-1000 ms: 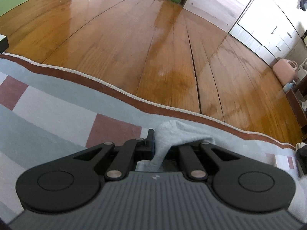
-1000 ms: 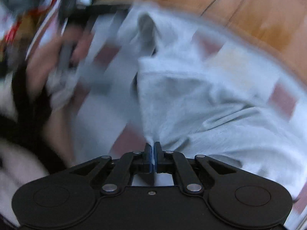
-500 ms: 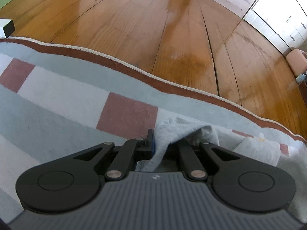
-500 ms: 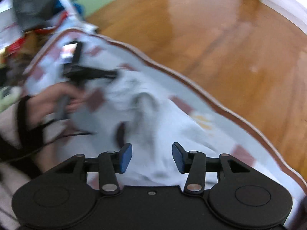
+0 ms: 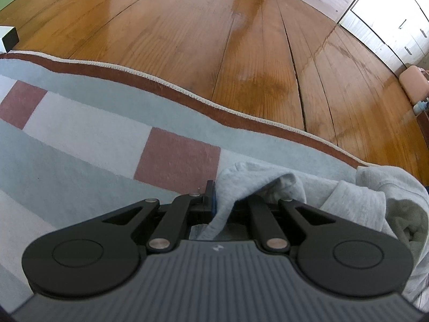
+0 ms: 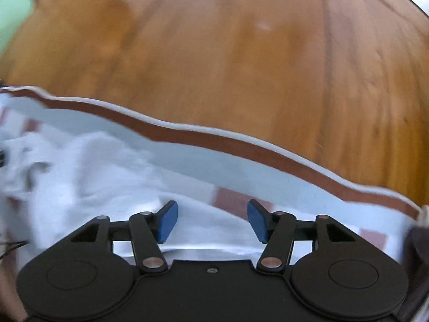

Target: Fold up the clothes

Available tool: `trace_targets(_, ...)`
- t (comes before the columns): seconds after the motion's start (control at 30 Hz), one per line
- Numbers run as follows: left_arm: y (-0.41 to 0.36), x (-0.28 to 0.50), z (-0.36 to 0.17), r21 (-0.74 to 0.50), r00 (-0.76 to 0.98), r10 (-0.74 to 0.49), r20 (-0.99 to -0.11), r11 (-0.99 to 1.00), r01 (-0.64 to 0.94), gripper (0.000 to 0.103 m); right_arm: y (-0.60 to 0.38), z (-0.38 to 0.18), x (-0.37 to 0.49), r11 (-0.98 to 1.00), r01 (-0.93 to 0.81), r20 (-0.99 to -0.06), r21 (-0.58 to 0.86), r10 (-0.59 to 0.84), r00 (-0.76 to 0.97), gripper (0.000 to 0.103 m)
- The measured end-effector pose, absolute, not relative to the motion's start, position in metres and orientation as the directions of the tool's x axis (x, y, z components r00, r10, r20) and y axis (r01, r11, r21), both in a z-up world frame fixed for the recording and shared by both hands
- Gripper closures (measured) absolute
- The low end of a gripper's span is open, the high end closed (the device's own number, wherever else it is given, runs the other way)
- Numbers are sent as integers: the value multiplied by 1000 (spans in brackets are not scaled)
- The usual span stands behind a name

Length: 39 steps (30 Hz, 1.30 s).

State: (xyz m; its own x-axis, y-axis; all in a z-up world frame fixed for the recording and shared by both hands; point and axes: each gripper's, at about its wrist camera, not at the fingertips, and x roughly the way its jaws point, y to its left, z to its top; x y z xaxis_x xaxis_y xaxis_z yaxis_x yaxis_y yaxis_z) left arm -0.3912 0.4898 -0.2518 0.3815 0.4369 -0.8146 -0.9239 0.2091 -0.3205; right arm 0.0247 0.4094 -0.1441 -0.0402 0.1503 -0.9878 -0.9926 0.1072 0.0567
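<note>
Over rug (image 5: 80,139), left tongs (image 5: 217,201) pinch garment (image 5: 362,196); right tongs (image 6: 211,218) opening, empty.

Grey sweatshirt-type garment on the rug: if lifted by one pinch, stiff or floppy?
Likely floppy: the grey fleece garment lies bunched in soft folds where the left gripper pinches it. Probably light, draping from one pinch. Unlikely to slip; it looks matte and fuzzy against the patterned rug.

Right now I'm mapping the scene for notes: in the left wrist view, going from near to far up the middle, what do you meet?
Left tool → grey garment pinched in it → checked rug → rug's brown border → wooden floor → white cabinets.
</note>
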Motion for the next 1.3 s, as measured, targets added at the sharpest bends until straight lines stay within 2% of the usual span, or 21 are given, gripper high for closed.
trace_targets(0.07,489,-392,-252,-323,382,434,-816,207,-924,100,410,-165,21,143,-989,-994,40,109,-24,38)
trace_targets(0.13,490,-393,-252,-330,386,427,-818,201,-922,99,396,-182,24,225,-965,-990,131,82,-115,39)
trace_targets(0.2,491,-394,-253,-341,392,422,-817,192,-920,99,376,-188,25,301,-919,-967,254,103,-234,46)
trace_targets(0.23,492,-394,-253,-347,394,420,-817,188,-919,99,367,-186,23,309,-901,-952,304,119,-281,53)
trace_targets(0.3,491,-393,-254,-347,395,420,-817,188,-919,99,351,-177,5,229,-906,-934,355,124,-334,56)
trace_targets(0.37,491,-392,-254,-346,395,420,-817,190,-919,99,336,-168,-30,66,-926,-927,371,85,-365,58)
trace_targets(0.47,491,-390,-254,-346,395,420,-817,190,-919,99,313,-155,-82,-164,-907,-918,387,23,-395,58)
trace_targets(0.53,491,-390,-254,-349,395,419,-817,186,-919,99,298,-152,-111,-247,-889,-917,387,-3,-398,57)
trace_targets(0.6,491,-391,-255,-355,399,417,-817,181,-917,99,285,-149,-138,-329,-862,-917,385,-29,-398,56)
trace_targets(0.67,492,-393,-256,-365,404,413,-816,174,-915,99,280,-144,-151,-396,-838,-920,376,-50,-389,48)
trace_targets(0.73,492,-395,-257,-376,411,409,-815,166,-912,99,284,-137,-152,-425,-828,-924,366,-63,-376,48)
trace_targets(0.93,493,-394,-258,-376,411,408,-815,165,-912,99,318,-124,-114,-295,-824,-864,483,-10,-503,48)
trace_targets(1.2,495,-396,-259,-383,417,401,-815,166,-909,99,349,-116,-58,-189,-879,-883,438,93,-460,48)
trace_targets(1.3,496,-396,-259,-387,419,394,-818,162,-908,99,357,-132,-28,-154,-921,-925,358,78,-372,48)
